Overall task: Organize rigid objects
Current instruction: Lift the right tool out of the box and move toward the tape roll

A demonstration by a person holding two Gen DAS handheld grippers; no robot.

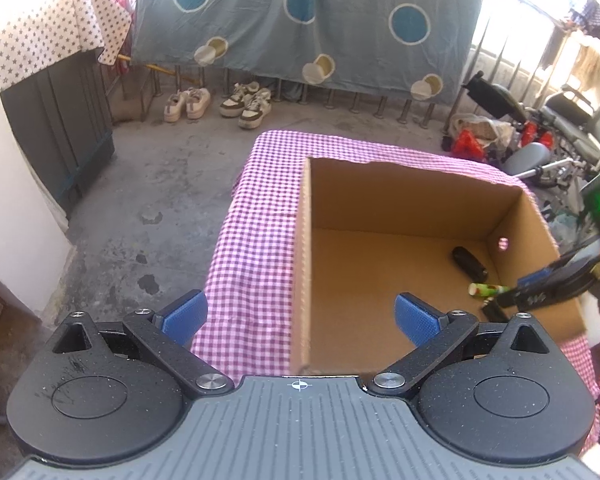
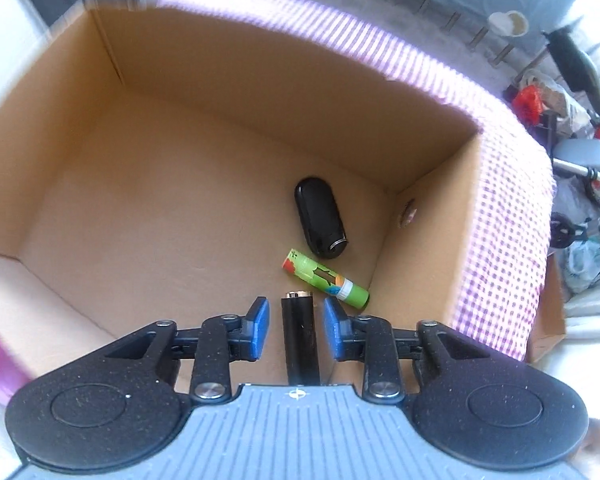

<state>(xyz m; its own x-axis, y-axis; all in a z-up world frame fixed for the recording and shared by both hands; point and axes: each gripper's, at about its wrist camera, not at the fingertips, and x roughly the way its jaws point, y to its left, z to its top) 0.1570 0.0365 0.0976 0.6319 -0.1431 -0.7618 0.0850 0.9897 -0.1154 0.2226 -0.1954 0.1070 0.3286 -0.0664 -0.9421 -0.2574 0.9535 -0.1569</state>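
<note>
Your right tongs (image 2: 296, 330) hang over the cardboard box (image 2: 204, 80) with pads apart, clear of the black cylinder (image 2: 300, 340) lying between them on the box floor, beside the green tube (image 2: 326, 278) and the black case (image 2: 320, 218). This looks like a drop-off just finished. Your left tongs (image 1: 300, 316) stand wide and empty over the bench (image 1: 256, 216); next, lift straight out and find another piece.

Matt brown cardboard box (image 2: 220, 80) on checked cloth (image 1: 260, 216); ahead of the right tongs' ribbed blue pads (image 2: 260, 320), a glossy black tube (image 2: 300, 336), printed green stick (image 2: 324, 278), smooth black case (image 2: 320, 216).
</note>
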